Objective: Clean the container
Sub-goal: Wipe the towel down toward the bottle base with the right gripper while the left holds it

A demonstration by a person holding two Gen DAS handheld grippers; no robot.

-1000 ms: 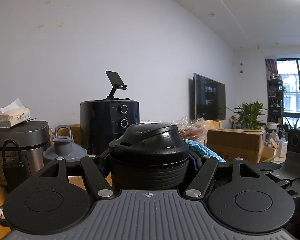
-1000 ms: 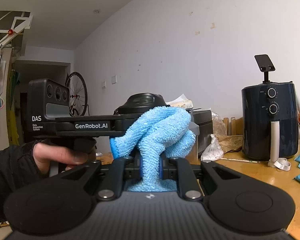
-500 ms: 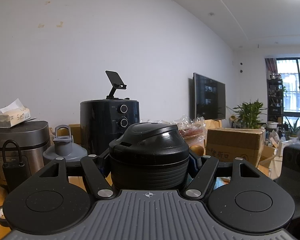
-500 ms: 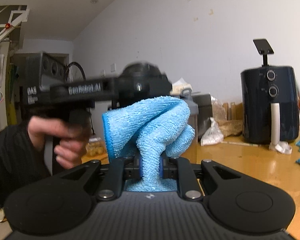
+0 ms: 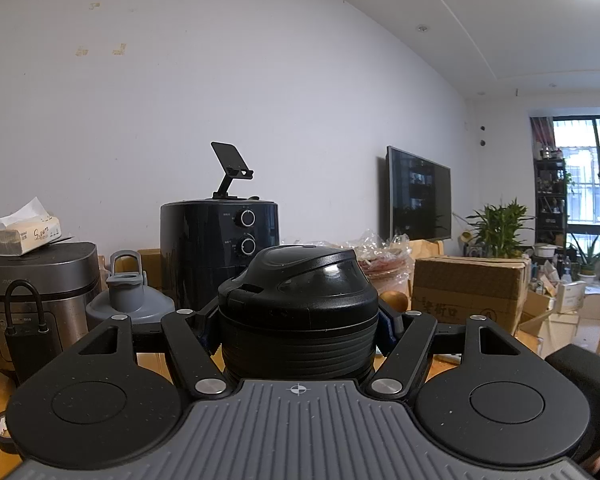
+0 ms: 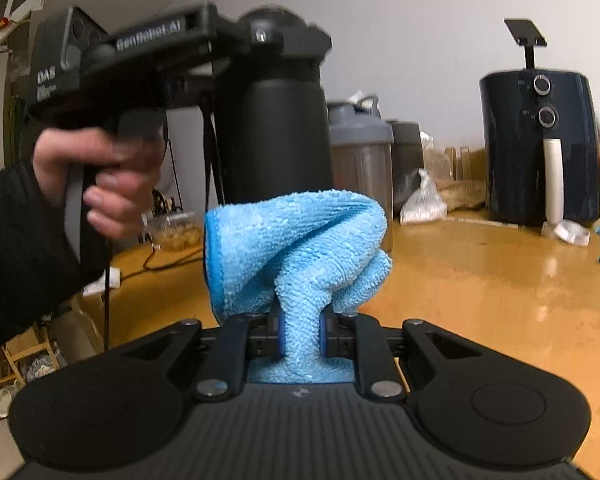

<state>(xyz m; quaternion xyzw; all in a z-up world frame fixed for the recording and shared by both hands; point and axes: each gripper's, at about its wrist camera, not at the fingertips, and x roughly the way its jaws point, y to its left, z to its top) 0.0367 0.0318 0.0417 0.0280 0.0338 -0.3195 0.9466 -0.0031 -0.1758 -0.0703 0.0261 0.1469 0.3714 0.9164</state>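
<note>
Right wrist view, nearest first: the right claw (image 6: 300,338) is pinched on a bunched blue cloth (image 6: 300,252), whose loose folds stand up ahead of the pads, ready, I judge, as the wiping face. Just beyond the cloth hangs the black container (image 6: 270,136), clear of the worktop (image 6: 480,280); the cloth sits at its lower wall, and whether it touches cannot be told. A hand (image 6: 96,184) holds the left claw (image 5: 300,320), which is clamped around the container just under its lid (image 5: 300,276), seemingly to steady it in the air for wiping. Farther back stand a grey shaker bottle (image 6: 360,152) and a dark air fryer (image 6: 540,144).
</note>
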